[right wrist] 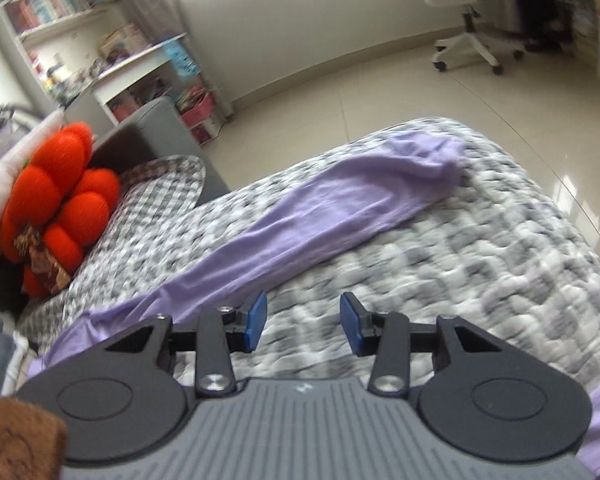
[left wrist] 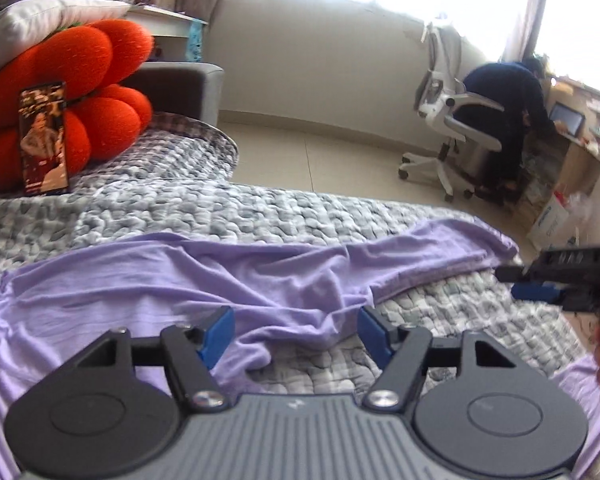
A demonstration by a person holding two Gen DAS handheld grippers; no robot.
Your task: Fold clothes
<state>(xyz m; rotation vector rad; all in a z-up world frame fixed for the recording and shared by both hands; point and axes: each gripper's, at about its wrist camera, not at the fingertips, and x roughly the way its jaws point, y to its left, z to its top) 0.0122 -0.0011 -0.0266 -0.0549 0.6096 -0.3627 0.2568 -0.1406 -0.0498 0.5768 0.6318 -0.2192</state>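
Note:
A lilac garment [left wrist: 204,280] lies spread and wrinkled across the grey-and-white quilted bed [left wrist: 260,208]. One long part of it [right wrist: 332,208] stretches toward the far bed corner in the right wrist view. My left gripper [left wrist: 296,332] is open and empty, just above the garment's near folds. My right gripper [right wrist: 303,322] is open and empty over bare quilt, beside the garment's edge. The right gripper also shows in the left wrist view [left wrist: 548,280] at the right edge, above the quilt.
An orange pumpkin-shaped cushion [left wrist: 88,88] with a phone [left wrist: 43,138] propped on it sits at the bed's head. A grey armrest [left wrist: 180,84] is behind it. A person [left wrist: 508,100] sits in a white office chair [left wrist: 448,128] across the tiled floor. Bookshelves [right wrist: 60,12] stand at the left.

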